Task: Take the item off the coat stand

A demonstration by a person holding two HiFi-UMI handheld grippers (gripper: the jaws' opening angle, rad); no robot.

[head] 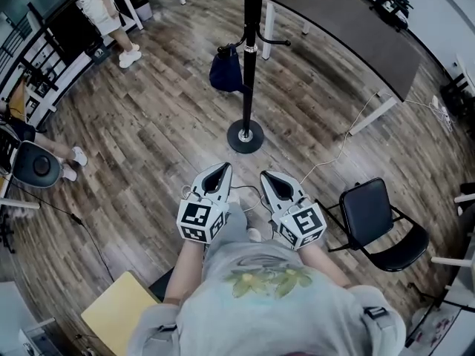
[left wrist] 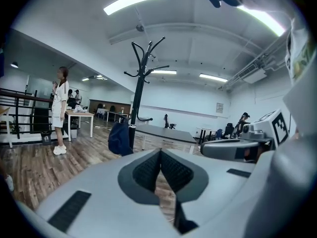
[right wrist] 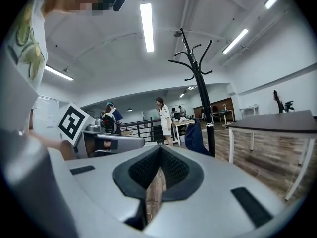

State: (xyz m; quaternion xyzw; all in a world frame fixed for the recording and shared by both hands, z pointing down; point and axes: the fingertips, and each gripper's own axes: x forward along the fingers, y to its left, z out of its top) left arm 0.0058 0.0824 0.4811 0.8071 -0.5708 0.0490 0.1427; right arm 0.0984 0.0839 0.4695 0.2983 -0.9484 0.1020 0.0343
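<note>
A black coat stand (head: 251,58) rises from a round base (head: 246,136) on the wood floor ahead of me. A dark navy bag (head: 225,69) hangs on its left side, low on the pole. Both grippers are held side by side close to my body, well short of the stand. The left gripper (head: 221,170) is shut with nothing in it, and so is the right gripper (head: 267,176). In the left gripper view the coat stand (left wrist: 140,83) and the bag (left wrist: 120,139) show beyond the closed tips (left wrist: 160,152). The right gripper view has the stand (right wrist: 200,93) and bag (right wrist: 195,138) right of centre.
A dark table (head: 349,28) stands behind and right of the stand. A black chair (head: 378,221) is at my right, and a cable (head: 334,158) runs across the floor. A person (head: 100,6) stands far left by a railing. A yellow board (head: 122,310) lies near my left foot.
</note>
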